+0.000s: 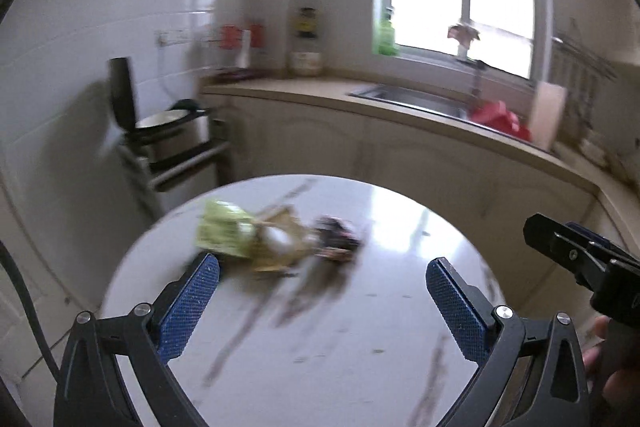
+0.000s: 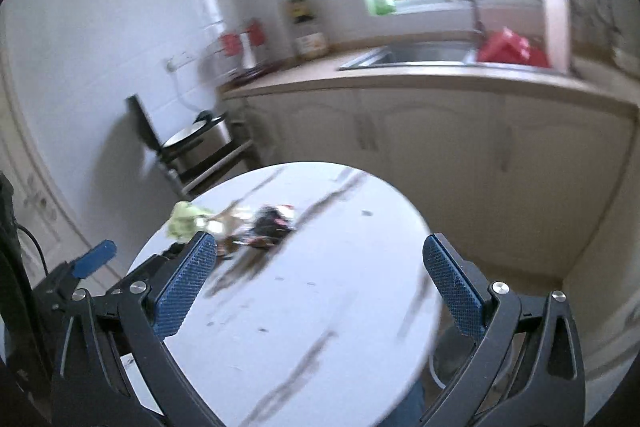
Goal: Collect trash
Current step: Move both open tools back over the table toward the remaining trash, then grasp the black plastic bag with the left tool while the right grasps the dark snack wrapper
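Observation:
A small heap of trash lies on the round white marble table (image 1: 360, 327): a green wrapper (image 1: 220, 233), a tan paper wrapper (image 1: 280, 243) and a dark crumpled wrapper (image 1: 336, 237). My left gripper (image 1: 322, 281) hangs above the table's near side, open, nothing between its blue pads; the heap lies just beyond its left finger. In the right wrist view the same green wrapper (image 2: 184, 221) and dark wrapper (image 2: 272, 225) sit at the table's (image 2: 320, 287) far left. My right gripper (image 2: 320, 261) is open and empty. Both views are motion-blurred.
A kitchen counter (image 1: 320, 93) with a steel sink (image 1: 408, 97), a red bag (image 1: 500, 119) and a cutting board runs behind the table under a bright window. A cooker with its lid up (image 1: 160, 123) stands on a rack at the left. Bottles stand in the corner.

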A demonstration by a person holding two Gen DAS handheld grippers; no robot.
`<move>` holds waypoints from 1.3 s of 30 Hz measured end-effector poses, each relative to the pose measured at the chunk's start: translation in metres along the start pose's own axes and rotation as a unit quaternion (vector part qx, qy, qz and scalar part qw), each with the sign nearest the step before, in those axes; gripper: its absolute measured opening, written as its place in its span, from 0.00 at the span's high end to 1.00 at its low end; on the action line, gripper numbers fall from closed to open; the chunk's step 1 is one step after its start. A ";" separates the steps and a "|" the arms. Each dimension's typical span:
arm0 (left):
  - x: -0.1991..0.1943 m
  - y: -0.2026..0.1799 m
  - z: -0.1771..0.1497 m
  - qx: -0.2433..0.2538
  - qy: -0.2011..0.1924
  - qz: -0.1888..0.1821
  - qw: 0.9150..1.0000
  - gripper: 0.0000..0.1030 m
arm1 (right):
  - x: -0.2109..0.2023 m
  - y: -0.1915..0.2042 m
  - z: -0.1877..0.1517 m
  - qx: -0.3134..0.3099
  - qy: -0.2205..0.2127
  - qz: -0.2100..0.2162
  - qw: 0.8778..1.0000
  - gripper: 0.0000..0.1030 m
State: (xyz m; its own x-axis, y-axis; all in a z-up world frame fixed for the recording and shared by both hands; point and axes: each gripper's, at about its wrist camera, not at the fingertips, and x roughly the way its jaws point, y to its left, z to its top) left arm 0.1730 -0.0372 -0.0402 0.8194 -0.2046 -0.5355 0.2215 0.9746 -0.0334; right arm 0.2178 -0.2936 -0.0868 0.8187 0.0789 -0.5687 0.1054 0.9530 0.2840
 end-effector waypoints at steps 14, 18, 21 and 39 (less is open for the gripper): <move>-0.030 0.045 -0.002 -0.052 -0.005 0.058 0.997 0.01 | 0.047 0.097 0.006 -0.090 0.028 0.021 0.995 0.00; -0.020 0.048 0.003 -0.046 -0.015 0.061 0.997 0.01 | 0.055 0.100 0.010 -0.093 0.029 0.015 0.995 0.00; -0.007 0.048 0.002 -0.035 -0.019 0.067 0.997 0.01 | 0.061 0.100 0.015 -0.097 0.027 0.007 0.995 0.00; 0.175 0.093 0.002 -0.038 0.151 0.059 0.986 0.01 | 0.218 0.072 -0.030 -0.106 0.196 -0.031 0.974 0.00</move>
State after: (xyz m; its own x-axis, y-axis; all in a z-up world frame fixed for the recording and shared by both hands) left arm 0.3383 0.0176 -0.1354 0.6391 -0.0635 -0.7665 0.0838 0.9964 -0.0128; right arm 0.3872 -0.1989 -0.2135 0.5310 0.0853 -0.8431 -0.0055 0.9952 0.0973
